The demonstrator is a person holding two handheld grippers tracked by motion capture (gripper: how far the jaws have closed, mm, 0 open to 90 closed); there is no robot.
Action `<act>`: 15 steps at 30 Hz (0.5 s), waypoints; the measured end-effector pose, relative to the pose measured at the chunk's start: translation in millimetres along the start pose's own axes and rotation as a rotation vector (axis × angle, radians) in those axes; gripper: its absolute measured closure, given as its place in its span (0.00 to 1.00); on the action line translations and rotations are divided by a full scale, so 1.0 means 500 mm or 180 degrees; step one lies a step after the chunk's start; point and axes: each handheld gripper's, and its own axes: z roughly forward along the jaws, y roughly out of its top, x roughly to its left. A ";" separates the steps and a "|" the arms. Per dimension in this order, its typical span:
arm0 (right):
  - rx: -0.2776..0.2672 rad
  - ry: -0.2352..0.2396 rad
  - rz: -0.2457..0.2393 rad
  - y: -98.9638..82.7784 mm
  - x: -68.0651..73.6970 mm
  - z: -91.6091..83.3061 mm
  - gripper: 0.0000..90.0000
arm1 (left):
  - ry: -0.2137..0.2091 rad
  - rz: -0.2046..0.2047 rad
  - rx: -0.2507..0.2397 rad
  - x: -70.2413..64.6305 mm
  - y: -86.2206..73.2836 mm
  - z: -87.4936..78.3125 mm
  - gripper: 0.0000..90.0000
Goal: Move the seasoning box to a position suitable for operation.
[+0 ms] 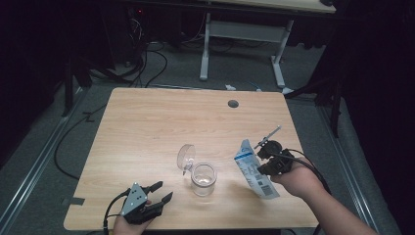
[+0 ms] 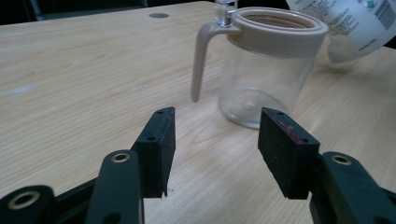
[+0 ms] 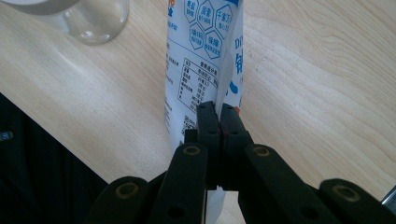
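A clear glass jar [image 1: 203, 178] stands upright at the middle front of the wooden table [image 1: 147, 127], its hinged round lid [image 1: 186, 156] flipped open to the left. My left gripper [image 1: 161, 192] rests near the front edge, left of the jar, open with nothing between its jaws. In the left gripper view the jar [image 2: 261, 70] stands just beyond the open gripper [image 2: 215, 149]. My right gripper [image 1: 269, 159] is shut on a white and blue printed pouch [image 1: 254, 169], held tilted to the right of the jar. In the right gripper view its jaws [image 3: 218, 116] pinch the pouch [image 3: 201, 56] edge, with the jar [image 3: 93, 18] at top left.
A dark round cable hole [image 1: 233, 104] sits near the table's far edge. A grey strip of tape [image 1: 73, 200] lies at the front left corner. Behind the table, a white desk frame [image 1: 244, 34] and cables [image 1: 147, 58] stand on the grey floor.
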 end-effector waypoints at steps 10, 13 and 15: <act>-0.0033 -0.0004 -0.0048 0.002 0.007 -0.021 1.00 | -0.0135 0.0009 -0.0012 -0.034 0.005 0.020 0.53; -0.0054 -0.0002 -0.0081 0.004 0.012 -0.028 1.00 | -0.0172 -0.0064 0.0038 -0.048 0.008 0.028 0.53; -0.0086 0.0009 -0.0098 0.005 0.018 -0.034 1.00 | -0.0252 -0.0091 0.0037 -0.065 0.013 0.033 0.53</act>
